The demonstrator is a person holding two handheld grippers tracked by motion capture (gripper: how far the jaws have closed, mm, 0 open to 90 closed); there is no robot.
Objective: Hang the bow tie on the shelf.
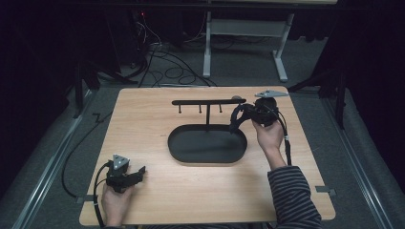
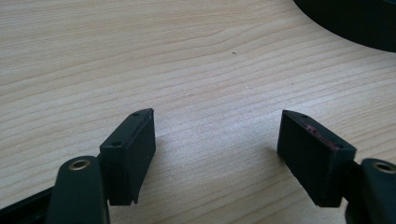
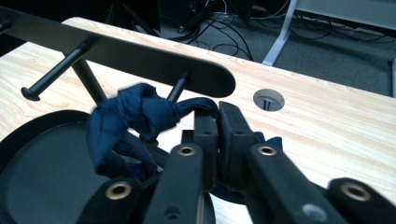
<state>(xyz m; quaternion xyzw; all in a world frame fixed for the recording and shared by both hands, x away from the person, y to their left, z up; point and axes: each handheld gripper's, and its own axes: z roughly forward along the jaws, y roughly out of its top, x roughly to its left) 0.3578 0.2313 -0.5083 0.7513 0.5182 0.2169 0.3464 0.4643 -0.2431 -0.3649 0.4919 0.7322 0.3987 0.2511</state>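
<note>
A black stand has an oval base tray (image 1: 191, 148) and a post with a flat crossbar (image 1: 208, 101) from which three pegs hang. My right gripper (image 1: 237, 117) is at the bar's right end, above the tray's right edge. In the right gripper view its jaws (image 3: 217, 114) are pressed together on a strand of a dark blue cloth band (image 3: 135, 116). The band is bunched around the rightmost peg (image 3: 177, 88) under the crossbar (image 3: 140, 53) and hides the peg's tip. My left gripper (image 1: 138, 171) rests at the table's front left, its jaws (image 2: 217, 135) wide apart over bare wood.
The wooden table (image 1: 157, 191) has a round cable hole (image 3: 268, 99) just behind the bar's right end. The tray's rim (image 2: 355, 28) lies ahead and to the right of the left gripper. Cables and a desk frame (image 1: 207, 47) are on the floor beyond the table.
</note>
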